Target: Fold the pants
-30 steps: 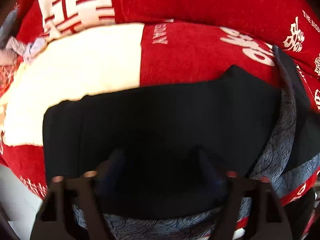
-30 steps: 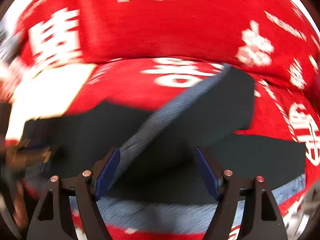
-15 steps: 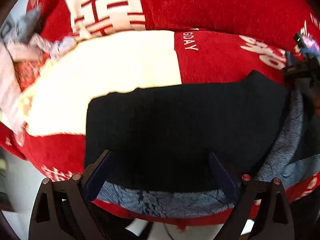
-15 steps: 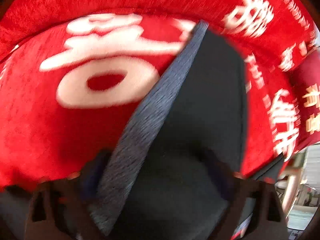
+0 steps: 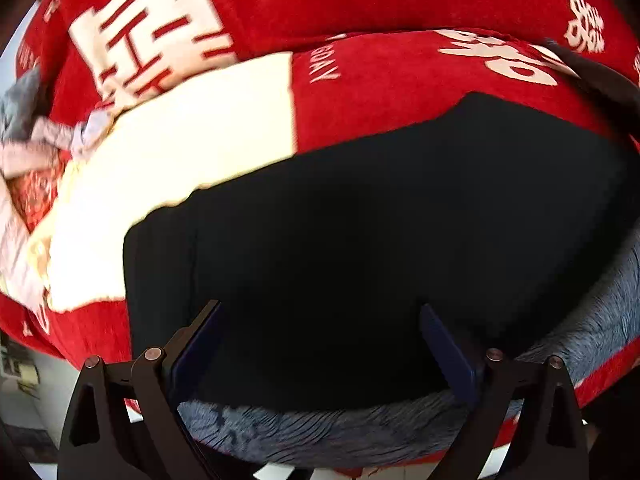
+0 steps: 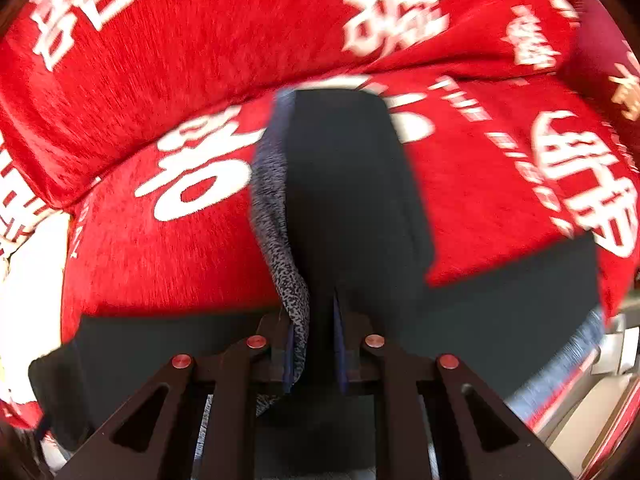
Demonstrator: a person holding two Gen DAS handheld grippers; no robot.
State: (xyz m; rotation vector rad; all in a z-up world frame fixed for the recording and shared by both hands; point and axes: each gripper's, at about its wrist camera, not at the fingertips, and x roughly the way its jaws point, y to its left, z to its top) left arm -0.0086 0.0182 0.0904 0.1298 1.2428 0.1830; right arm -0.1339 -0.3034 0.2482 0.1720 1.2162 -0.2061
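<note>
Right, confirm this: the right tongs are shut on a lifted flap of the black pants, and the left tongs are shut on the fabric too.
Not quite. The left tongs are open: the left wrist view shows their blue pads spread wide over the black pants, gripping nothing. The rest holds: in the right wrist view the right tongs are shut on a lifted flap of the pants, above the red sofa cover.

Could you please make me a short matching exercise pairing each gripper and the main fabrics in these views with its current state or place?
Things:
1. left gripper
2. right gripper
3. dark navy fleece-lined pants
4. red plush sofa cover with white characters

States:
A. jaws closed on a raised fold of cloth
B. spread beneath the garment
C. jaws wide apart, gripping nothing
D. lying flat, grey lining showing at the edge

Pairs: 1-C, 2-A, 3-D, 4-B
</note>
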